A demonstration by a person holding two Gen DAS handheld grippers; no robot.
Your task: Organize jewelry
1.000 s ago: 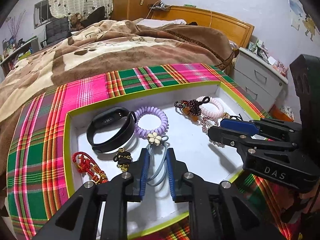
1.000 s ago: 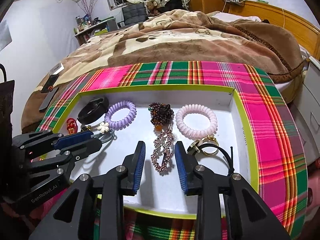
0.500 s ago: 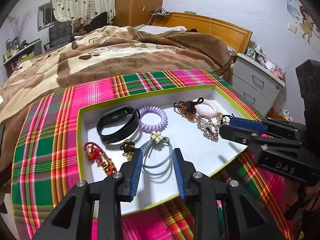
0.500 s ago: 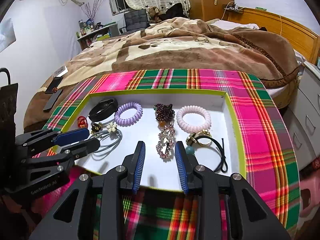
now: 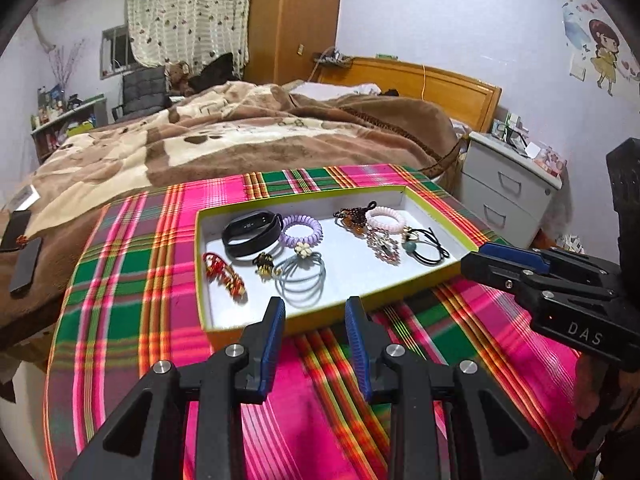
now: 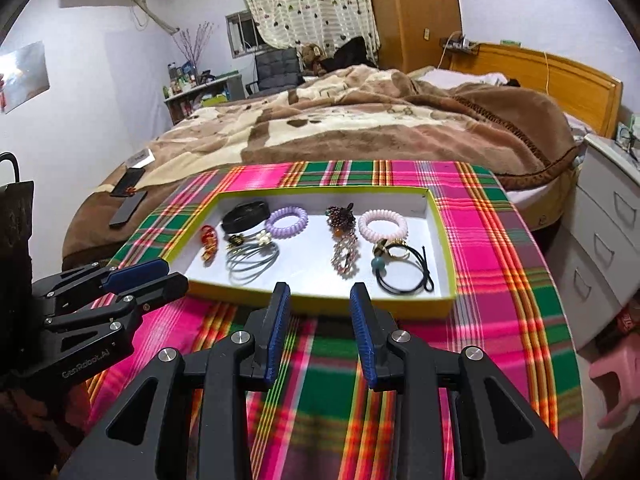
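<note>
- The left hand-held gripper (image 5: pixel 314 309), black with blue pads, stands with its jaws wide and nothing between them; they have just been opening. It hovers over the plaid cloth, just short of the tray's near wall.
- The right hand-held gripper (image 6: pixel 320 294) has its jaws parted too, gripping nothing, also above the cloth in front of the tray.
- The shallow white cardboard tray with a yellow-green rim (image 5: pixel 404 286) lies on the worktop, which is covered by a pink, green and orange plaid cloth (image 5: pixel 132 280).
- In the tray's left part: a black fitness band (image 5: pixel 251 233), a lilac spiral hair tie (image 5: pixel 301 229) beside it, a red and gold knotted charm (image 5: pixel 223 273), a small dark gold trinket (image 5: pixel 264 263), and a bundle of grey-blue elastic hair loops with a cream flower (image 5: pixel 300 274).
- In the right part: a dark beaded bracelet (image 6: pixel 341 216), a pale pink spiral hair tie (image 6: pixel 383 225), a sparkly rhinestone chain (image 6: pixel 345 256), gold rings (image 6: pixel 394 249), and a black elastic cord with a teal bead (image 6: pixel 404 276).
- Behind the worktop is a bed with a brown patterned blanket (image 6: pixel 360 120).
</note>
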